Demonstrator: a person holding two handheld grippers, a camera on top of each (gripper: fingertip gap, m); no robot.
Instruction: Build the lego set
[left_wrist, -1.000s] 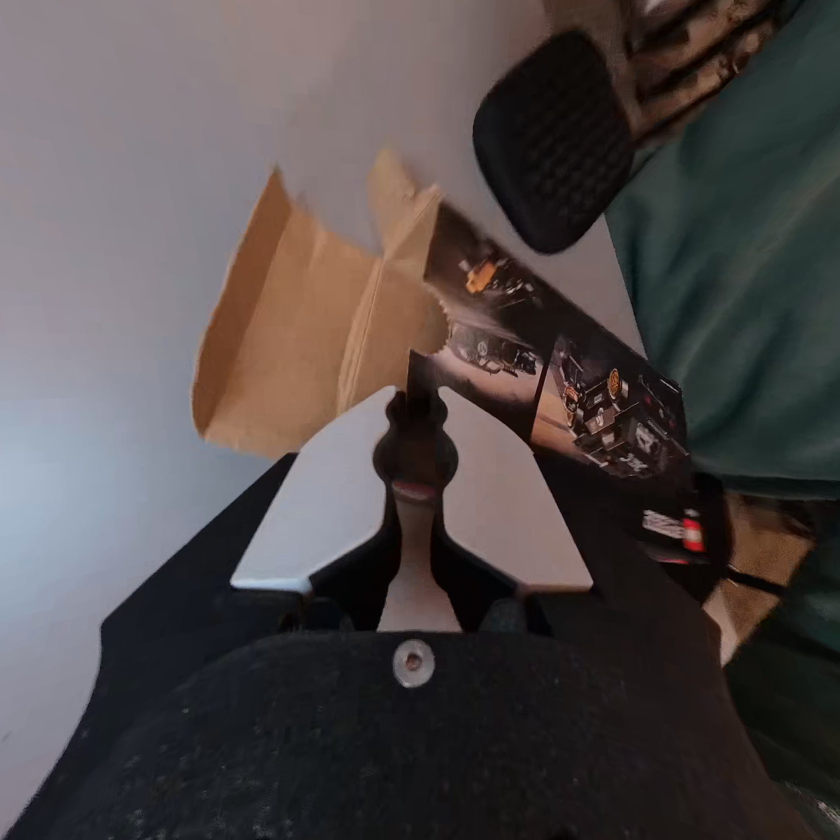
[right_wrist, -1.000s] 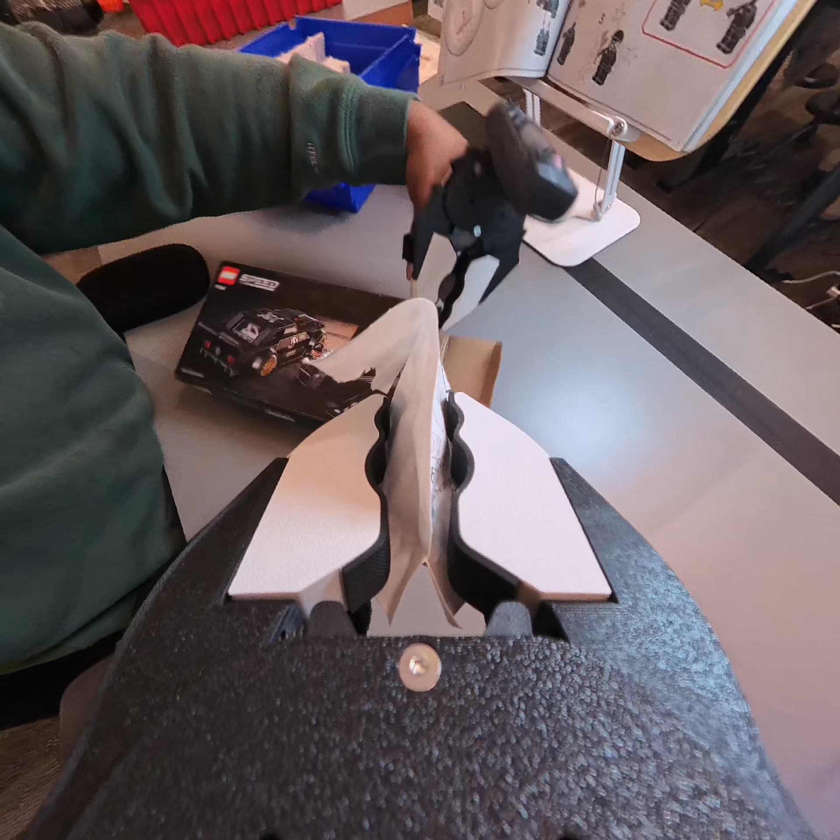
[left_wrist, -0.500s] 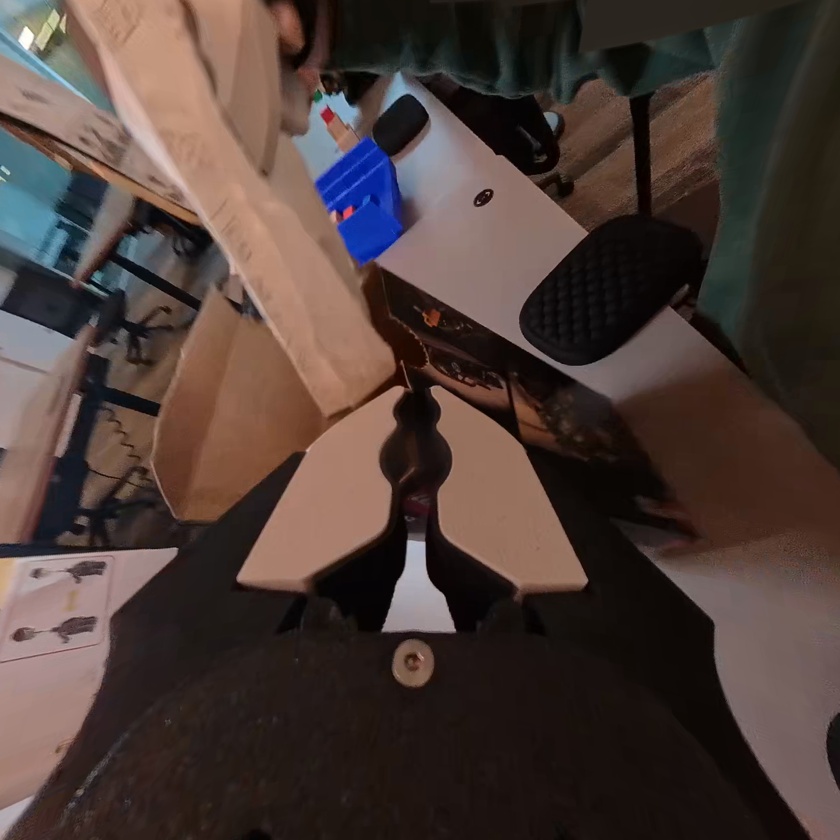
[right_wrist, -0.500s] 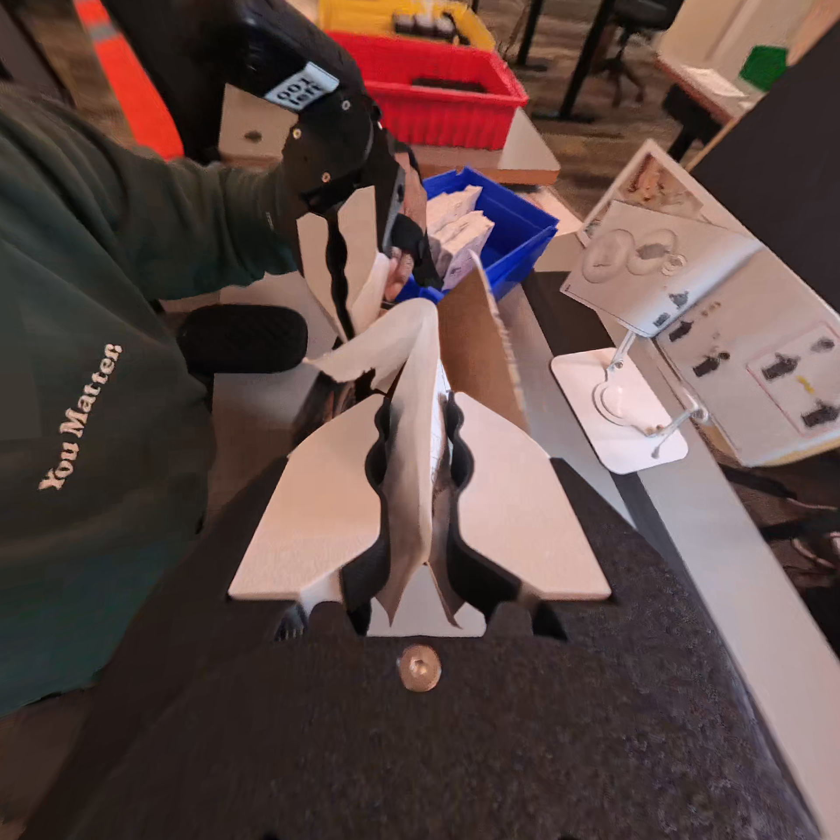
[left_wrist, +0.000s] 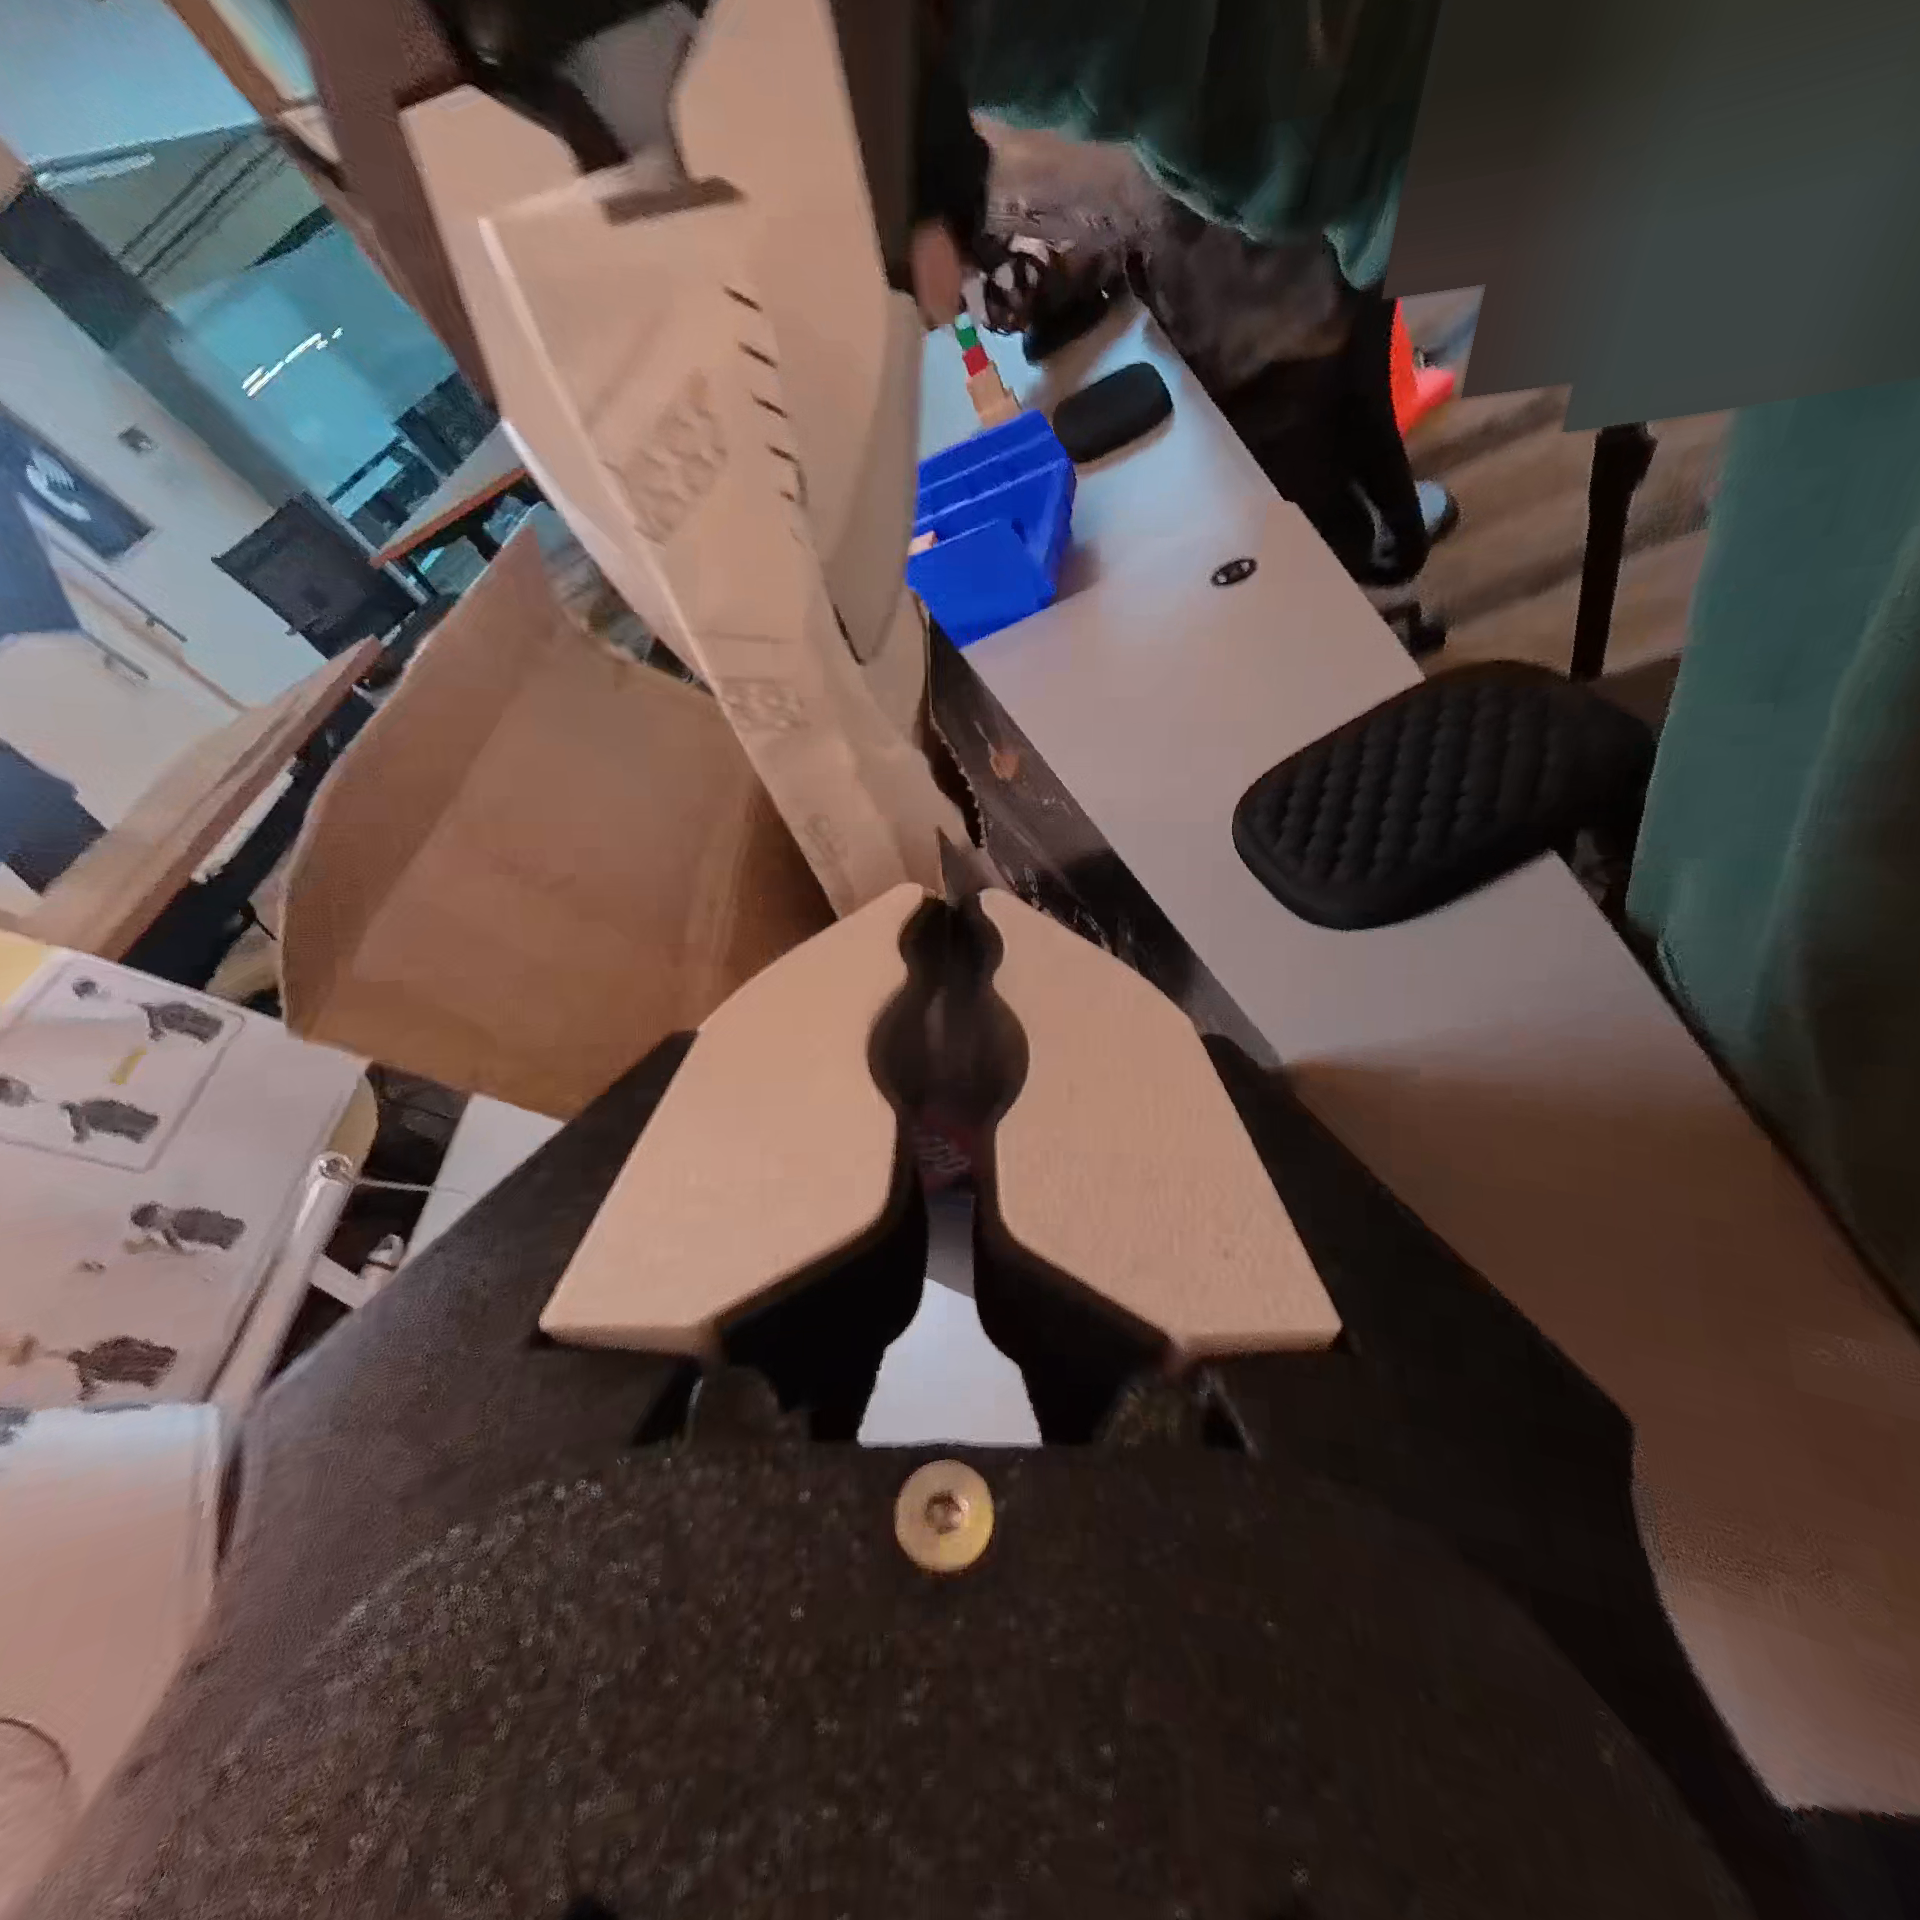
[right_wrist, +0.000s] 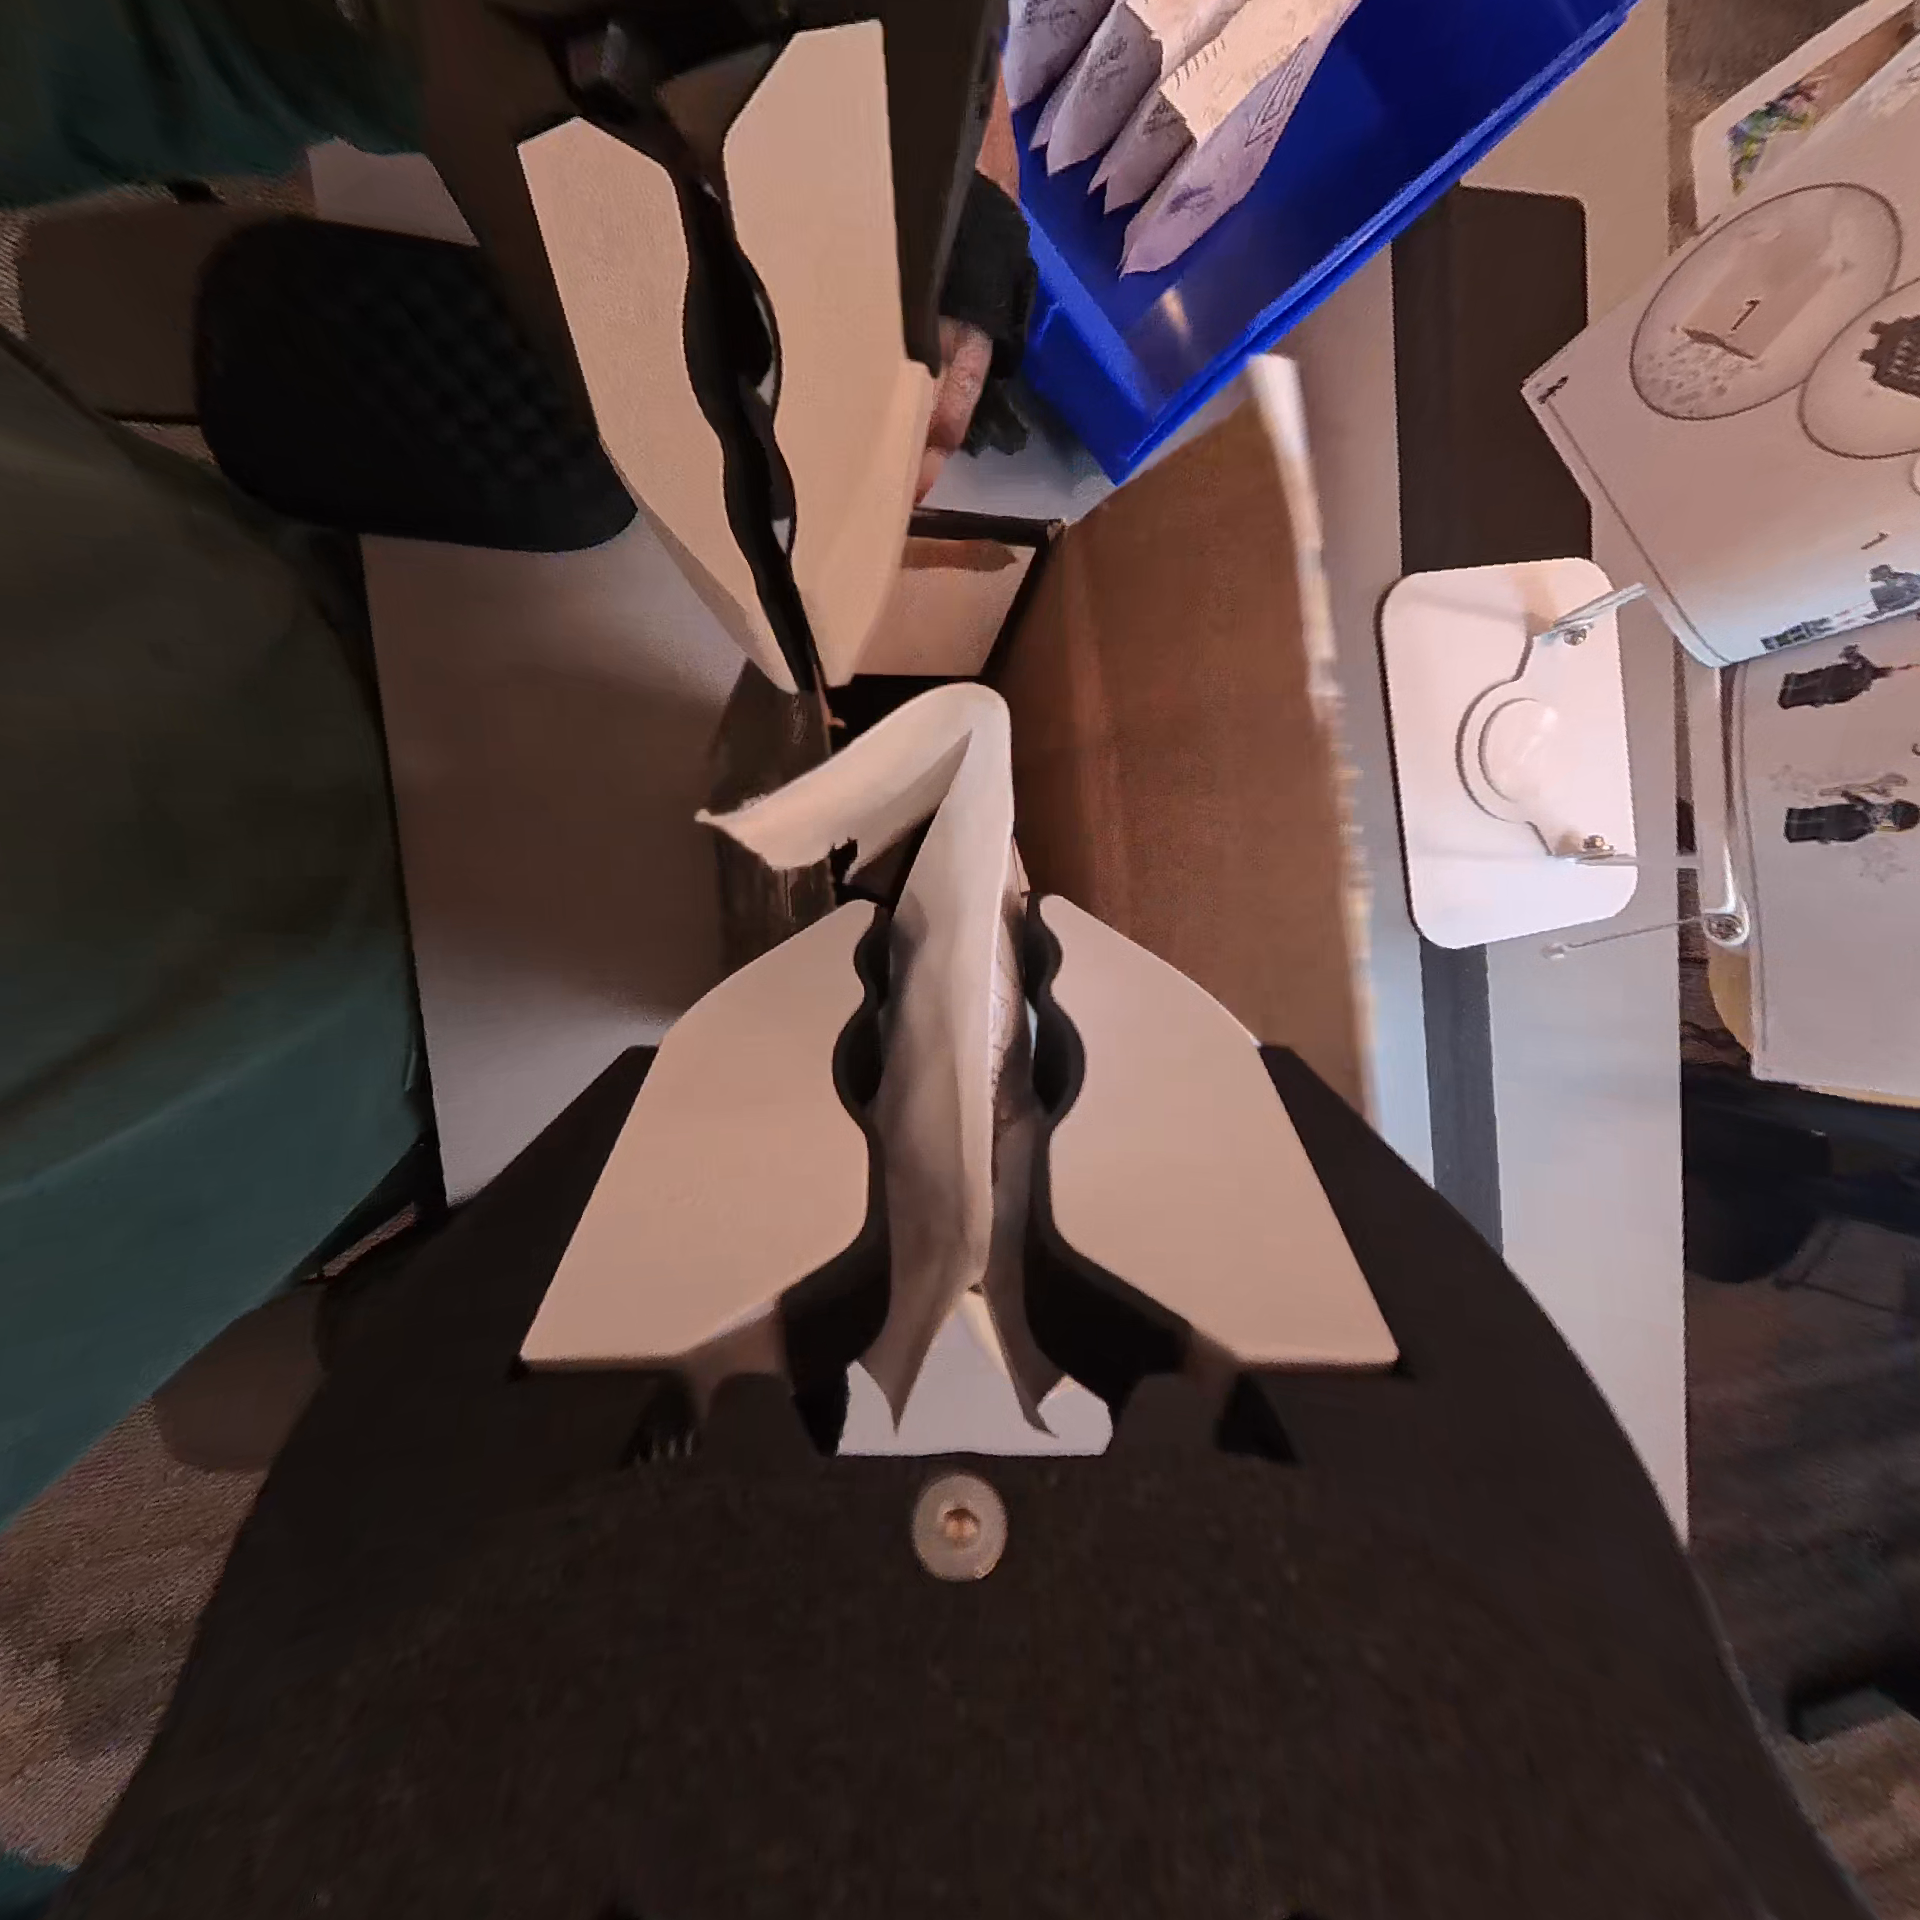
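My left gripper (left_wrist: 948, 902) is shut on the thin edge of the lego box, whose black printed side (left_wrist: 1049, 831) and brown inside (left_wrist: 540, 883) show in the left wrist view. The right wrist view shows the same pinch (right_wrist: 795, 675) on the box's black wall (right_wrist: 769, 790). My right gripper (right_wrist: 956, 909) is shut on a white paper bag (right_wrist: 935, 790) with a torn, folded-over top. In the left wrist view that bag (left_wrist: 748, 623) hangs down to the box's open mouth from the right gripper's fingers (left_wrist: 831, 364).
A blue bin (right_wrist: 1247, 260) holding more paper bags stands behind the box. An instruction booklet (right_wrist: 1766, 416) rests on a white stand (right_wrist: 1507, 748) to the right. A black armrest pad (left_wrist: 1434, 790) and a green sleeve (right_wrist: 156, 831) are at the table's near side.
The box lay flat on the table and now stands tipped up on edge in my left gripper. My left fingers closed tighter on its edge. My right gripper kept the white bag and moved in over the box.
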